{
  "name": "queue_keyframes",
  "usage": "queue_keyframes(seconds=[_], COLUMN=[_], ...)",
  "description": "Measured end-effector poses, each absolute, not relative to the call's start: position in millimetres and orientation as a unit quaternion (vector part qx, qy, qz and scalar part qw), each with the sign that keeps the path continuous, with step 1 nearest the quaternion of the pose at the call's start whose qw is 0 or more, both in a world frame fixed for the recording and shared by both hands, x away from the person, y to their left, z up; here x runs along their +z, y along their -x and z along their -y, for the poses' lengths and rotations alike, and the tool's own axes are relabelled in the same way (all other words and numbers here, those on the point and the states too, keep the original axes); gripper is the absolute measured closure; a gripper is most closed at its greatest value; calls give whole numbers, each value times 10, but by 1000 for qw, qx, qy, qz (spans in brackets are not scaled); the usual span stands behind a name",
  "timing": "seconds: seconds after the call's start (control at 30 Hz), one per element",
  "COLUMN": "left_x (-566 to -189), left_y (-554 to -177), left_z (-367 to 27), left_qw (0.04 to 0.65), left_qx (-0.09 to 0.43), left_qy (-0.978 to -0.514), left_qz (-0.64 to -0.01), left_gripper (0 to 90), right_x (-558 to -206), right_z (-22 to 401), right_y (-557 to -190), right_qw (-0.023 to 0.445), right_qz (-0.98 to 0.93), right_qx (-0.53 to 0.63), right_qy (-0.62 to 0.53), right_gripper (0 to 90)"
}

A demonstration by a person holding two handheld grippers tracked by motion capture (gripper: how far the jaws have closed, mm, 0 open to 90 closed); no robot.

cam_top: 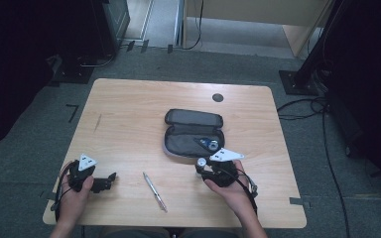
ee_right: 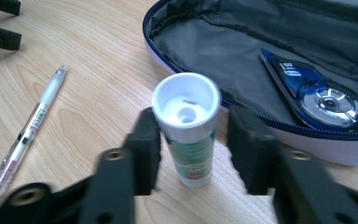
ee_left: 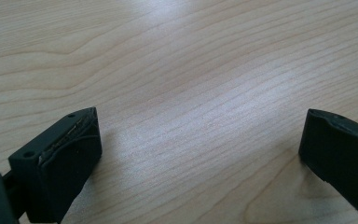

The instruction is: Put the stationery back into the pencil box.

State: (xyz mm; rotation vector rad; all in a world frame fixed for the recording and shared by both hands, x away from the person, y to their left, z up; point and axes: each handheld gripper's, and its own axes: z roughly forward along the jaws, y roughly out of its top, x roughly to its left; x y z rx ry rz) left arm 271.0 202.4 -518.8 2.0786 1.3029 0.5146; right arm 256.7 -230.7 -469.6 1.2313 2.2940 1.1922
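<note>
Jaws flanking glue stick [ee_right: 186,135] — small gaps

**Two Black Handheld Grippers, Bare Forearms**

Left black plastic two-jaw gripper [cam_top: 110,179]: blocky jaws with small screw holes, grey three-cornered plate at 12 o'clock, black cable looping toward 7 o'clock. Right black plastic two-jaw gripper [cam_top: 199,167]: brass-coloured rivets in the jaw arms, pale pointed plate, cable trailing toward 4 o'clock. No sleeves visible.

Five items lying on the table [cam_top: 129,104]

Sitting around one open pencil case [cam_top: 191,144]: one glue stick [ee_right: 189,135] and one pen [cam_top: 155,192] beside it, one correction tape [ee_right: 319,95] inside, two handheld grippers nearby.
</note>
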Motion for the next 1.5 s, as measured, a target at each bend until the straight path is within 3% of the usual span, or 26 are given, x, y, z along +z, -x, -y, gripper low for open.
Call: queue_keyframes(seconds=[1.5], left_x=[-5188], left_y=[-2710], left_z=[-2023], left_qw=[312], left_qx=[195], left_qy=[-788], left_qz=[-494], left_gripper=[0], right_x=[-4259], right_z=[2195], right_y=[-2817], right_qw=[156], right_qz=[-780], right_qx=[444], right_qy=[-412], right_gripper=[668])
